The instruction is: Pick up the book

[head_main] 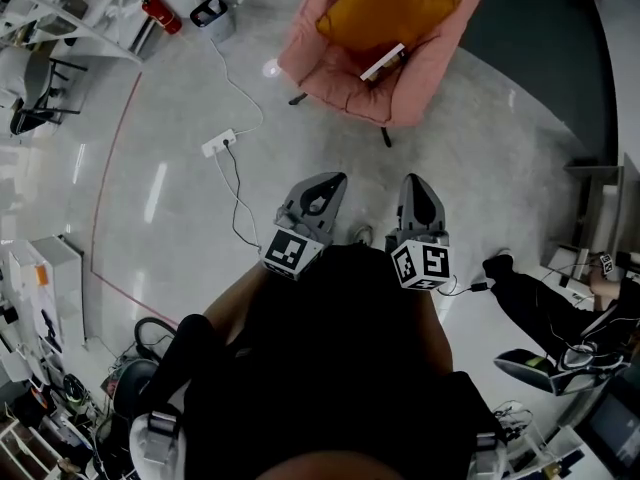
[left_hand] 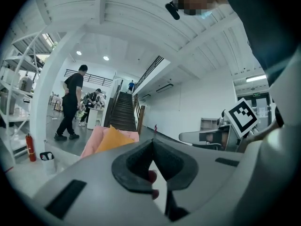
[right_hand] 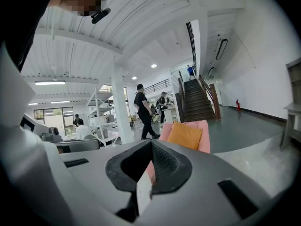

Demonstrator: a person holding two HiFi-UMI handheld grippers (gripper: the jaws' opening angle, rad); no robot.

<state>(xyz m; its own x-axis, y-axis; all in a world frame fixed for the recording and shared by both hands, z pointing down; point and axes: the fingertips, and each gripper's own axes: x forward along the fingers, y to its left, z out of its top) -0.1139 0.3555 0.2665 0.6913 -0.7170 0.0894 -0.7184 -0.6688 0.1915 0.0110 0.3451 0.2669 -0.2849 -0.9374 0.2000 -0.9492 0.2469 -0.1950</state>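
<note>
Pink armchair (head_main: 440, 48) sits on the pale floor (head_main: 180, 198), well apart from both tongs. Mustard cushion (head_main: 385, 3) fills the back of the seat. Book (head_main: 383, 63) is at the seat's front edge, touching the cushion's lower corner. Can't tell if it lies flat or leans. Power strip (head_main: 219, 143) and its cable (head_main: 238, 203) run across the floor, left of the line to the chair.

Left tongs (head_main: 335, 180) and right tongs (head_main: 413, 181) are side by side and aimed at the chair. Both are pressed together and empty.

My read: approach phase, no contact yet.

Risks:
- Tongs arrive closed, so the tips shove the book instead of straddling it. Open before reaching the seat.
- Soft seat and a thin book: a low tip could push it under the cushion or slide it off the front edge.
- A pinch on the cover alone would let the pages fan and drop.
- Cable is a snag if the path drifts left.
</note>
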